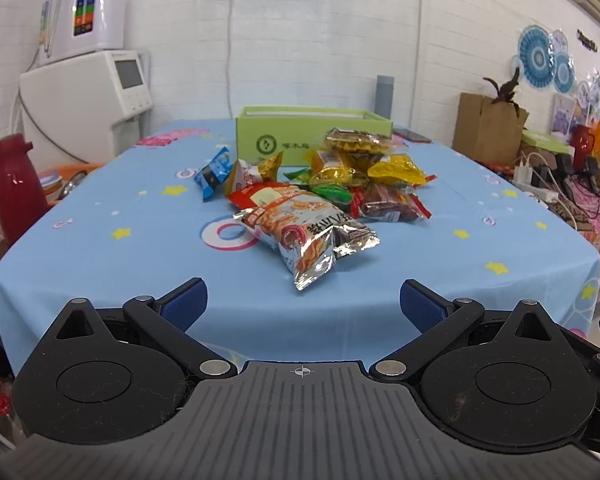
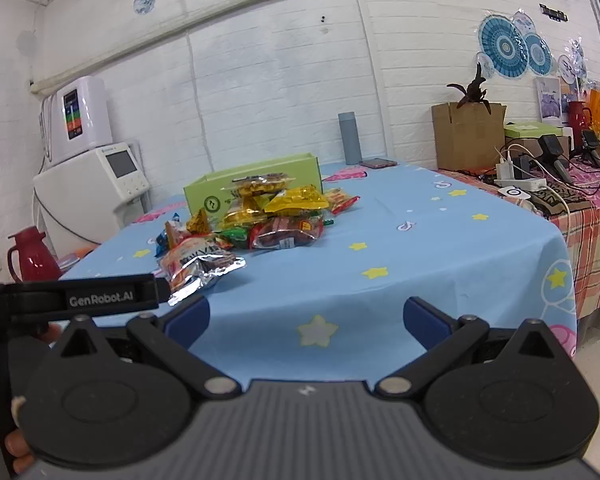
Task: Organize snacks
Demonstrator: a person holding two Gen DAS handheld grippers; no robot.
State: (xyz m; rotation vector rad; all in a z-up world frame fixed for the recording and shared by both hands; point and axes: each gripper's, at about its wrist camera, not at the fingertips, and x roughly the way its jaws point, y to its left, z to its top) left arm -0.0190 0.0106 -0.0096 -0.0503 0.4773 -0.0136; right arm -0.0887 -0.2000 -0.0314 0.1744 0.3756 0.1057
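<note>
Snack packets (image 1: 324,196) lie heaped before the green box (image 1: 312,136), straight ahead of the left hand-held gripper (image 1: 303,306), nearer than the right hand-held gripper (image 2: 306,320); both spread apart, empty

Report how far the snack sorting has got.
Done: nothing visibly; the snack pile lies loose on the blue tablecloth in front of the green box.
In hand: nothing; left tongs and right tongs are open, short of the pile.
Left: every packet, nearest being the silver chips bag.
</note>
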